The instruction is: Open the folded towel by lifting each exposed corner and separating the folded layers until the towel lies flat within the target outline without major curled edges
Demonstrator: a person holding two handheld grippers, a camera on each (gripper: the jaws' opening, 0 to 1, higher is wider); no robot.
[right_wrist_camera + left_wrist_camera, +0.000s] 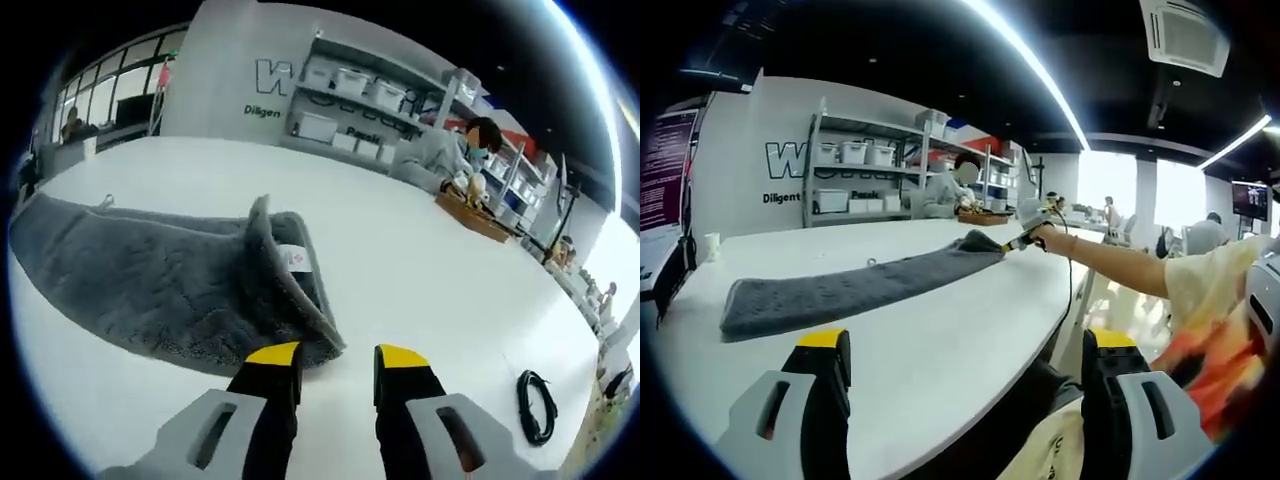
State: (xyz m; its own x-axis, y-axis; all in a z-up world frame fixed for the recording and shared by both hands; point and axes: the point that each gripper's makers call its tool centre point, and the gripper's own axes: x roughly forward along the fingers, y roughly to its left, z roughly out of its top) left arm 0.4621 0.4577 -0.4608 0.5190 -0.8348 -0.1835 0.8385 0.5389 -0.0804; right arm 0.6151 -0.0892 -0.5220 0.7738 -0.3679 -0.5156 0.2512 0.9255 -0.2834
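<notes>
A white table (940, 350) is seen in both views, and a long grey towel (840, 290) is laid flat across it. In the left gripper view the towel is stretched from the near left toward the far right, where its far end is slightly raised. In the right gripper view one end of the towel (170, 280) is folded up into a ridge, and a small white label (297, 258) is exposed on the inner face.

In the background, metal shelving (900, 165) loaded with white bins is set against a wall, and a seated person (455, 160) is seen at the table's far side beside a wooden tray (480, 215).

The left gripper (965, 345) is held above the near table edge with its jaws spread wide and nothing between them. The right gripper (335, 352) is positioned just beside the folded towel edge, its yellow-tipped jaws moderately apart and empty. In the left gripper view the right gripper (1025, 238) is held by an outstretched hand (1045, 235) at the towel's far end; whether that end is touched cannot be told.

A coiled black cable (535, 405) is laid on the table, well apart from the towel.
</notes>
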